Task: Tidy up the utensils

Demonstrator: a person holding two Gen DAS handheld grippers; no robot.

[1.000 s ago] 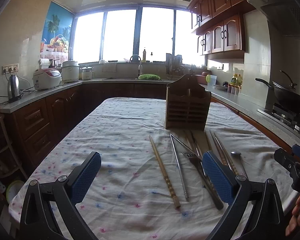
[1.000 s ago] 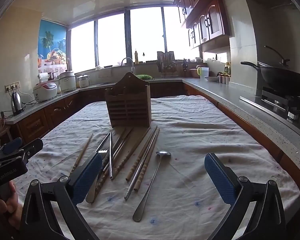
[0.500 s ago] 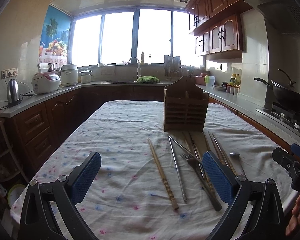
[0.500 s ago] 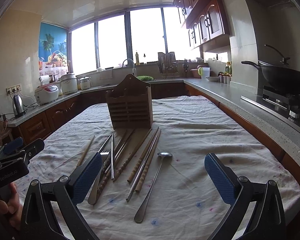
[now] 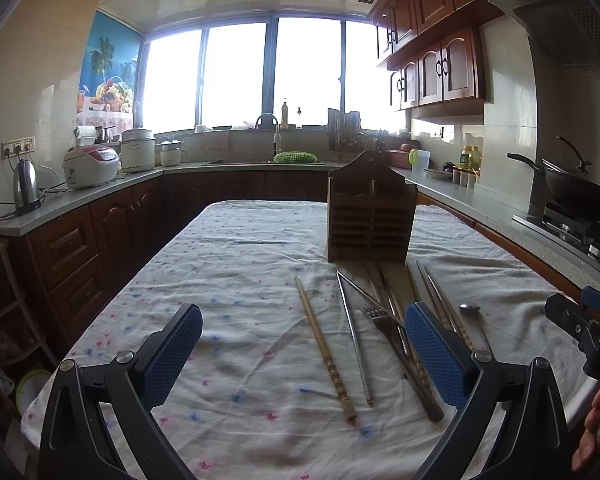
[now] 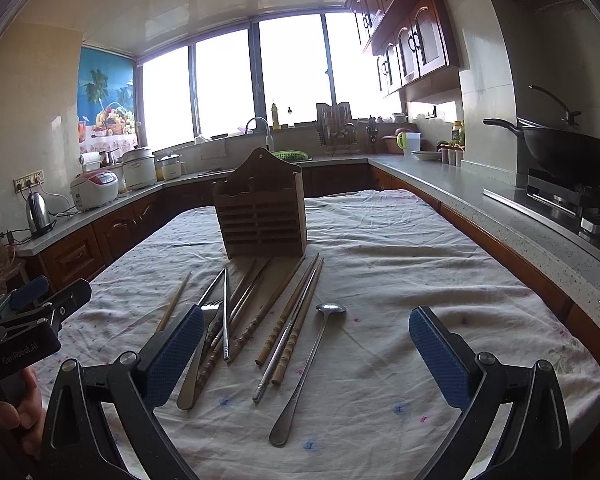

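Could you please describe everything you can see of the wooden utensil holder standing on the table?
The wooden utensil holder is a dark brown box with a slatted front and a taller, peaked back panel with a small hole near its top. It stands upright on the floral tablecloth, apparently empty. The utensils lie in front of it, several tips reaching close to its base; whether they touch it is unclear. Neither gripper touches it.

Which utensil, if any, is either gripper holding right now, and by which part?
None. The left gripper and right gripper are both open and empty; the spoon, fork and chopsticks lie on the tablecloth.
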